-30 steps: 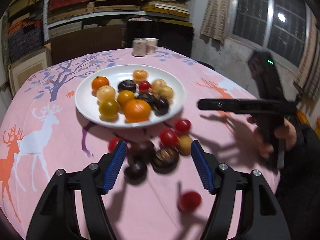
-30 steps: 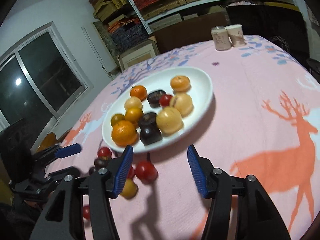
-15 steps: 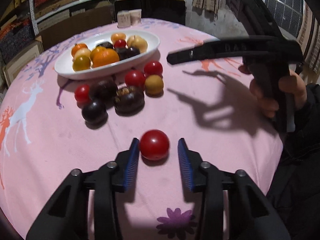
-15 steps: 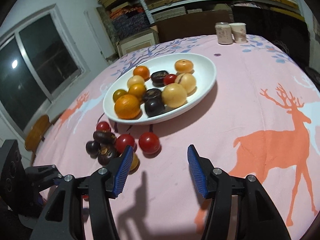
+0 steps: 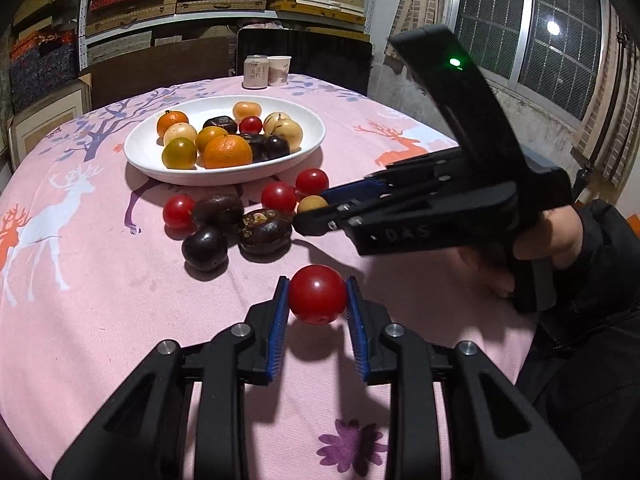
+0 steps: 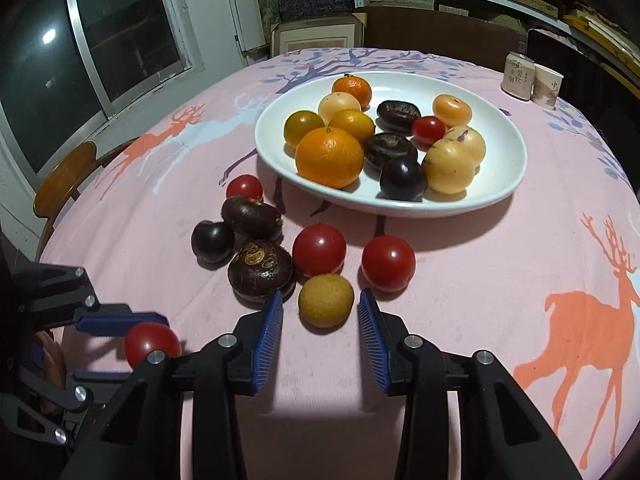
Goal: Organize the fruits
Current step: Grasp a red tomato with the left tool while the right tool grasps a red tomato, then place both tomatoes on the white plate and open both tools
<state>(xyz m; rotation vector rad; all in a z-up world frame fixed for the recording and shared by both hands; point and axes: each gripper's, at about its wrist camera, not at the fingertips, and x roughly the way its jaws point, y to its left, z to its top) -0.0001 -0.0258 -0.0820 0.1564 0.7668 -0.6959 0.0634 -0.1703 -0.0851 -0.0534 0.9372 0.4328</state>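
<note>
Pink deer-print tablecloth [image 6: 480,320], round table, white plate [image 6: 508,184] at the middle. The plate holds the bulk of the fruit already: oranges, pale yellow ones, dark purple ones and one small red tomato, a dozen or so. That part looks done.

Left to do: a loose cluster on the cloth just in front of the plate.
- Three dark fruits: the big one [image 6: 260,270], one behind it [image 6: 252,216] and a smaller black one [image 6: 212,240], all touching or nearly so.
- Three red tomatoes on the cloth [image 6: 319,250] [image 6: 388,258] [image 6: 244,187].
- One small yellow fruit [image 6: 326,300], nearest me, just beside the big dark one.

My left gripper [image 5: 317,280] is pinching a fourth red tomato [image 5: 317,294], with both blue pads pressed on its sides. It is well short of the plate, and the shadow under it suggests it is just off the cloth.

My right gripper [image 6: 319,295] has its jaws drawn in around the yellow fruit, which sits on the cloth between the tips. The pads are at its flanks and a hairline gap seems to show on one side, so I judge the grip barely made.

Judgement: well past halfway. Two fruits are in hand and not yet delivered, and six more are loose.
</note>
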